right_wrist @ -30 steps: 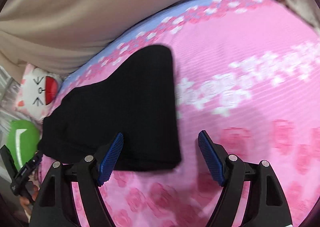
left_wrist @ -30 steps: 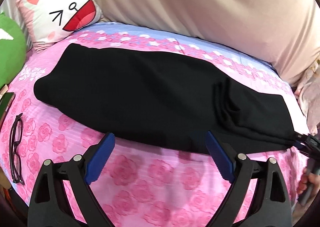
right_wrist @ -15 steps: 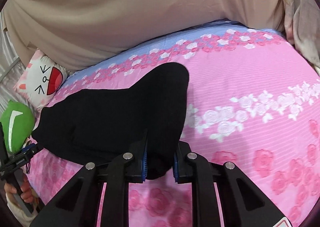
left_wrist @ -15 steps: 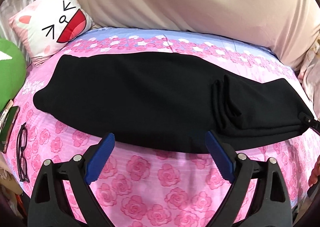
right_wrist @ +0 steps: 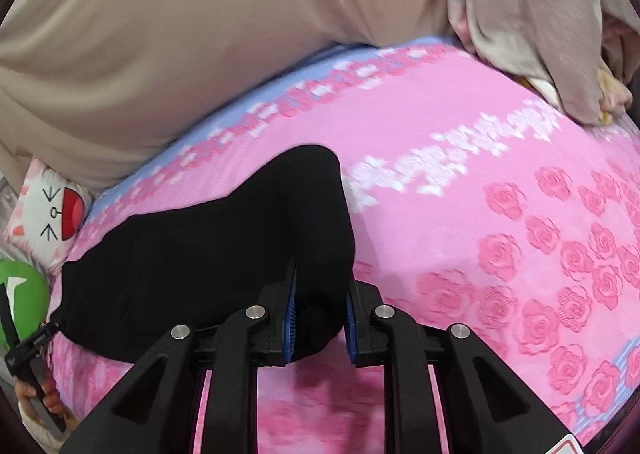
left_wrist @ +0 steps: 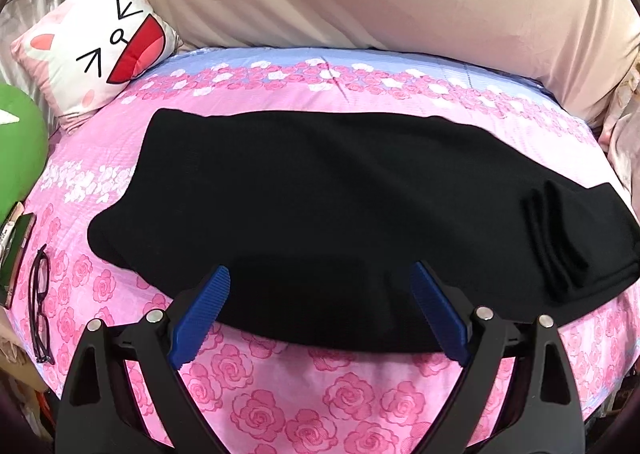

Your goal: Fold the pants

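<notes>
Pink rose bedsheet (left_wrist: pixel 360 410) everywhere. Right gripper (right_wrist: pixel 320 318) has a bunched end of the black pants (left_wrist: pixel 320 214) between its blue pads, jaws easing apart but cloth still pinched. Left gripper (left_wrist: pixel 320 314) gapes wide over the near hem, holding nothing. Pants lie long-ways, left to right across the bed, toward the cat pillow (left_wrist: pixel 100 42).

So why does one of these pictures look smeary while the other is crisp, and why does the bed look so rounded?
Right wrist view: the bedsheet and its rose print are streaked by motion blur, while the right tool, its jaws opening around a bunch of the black pants, stays sharp. Left wrist view: crisp and evenly lit; the fisheye lens bows the bed into a dome, corners dark.
</notes>
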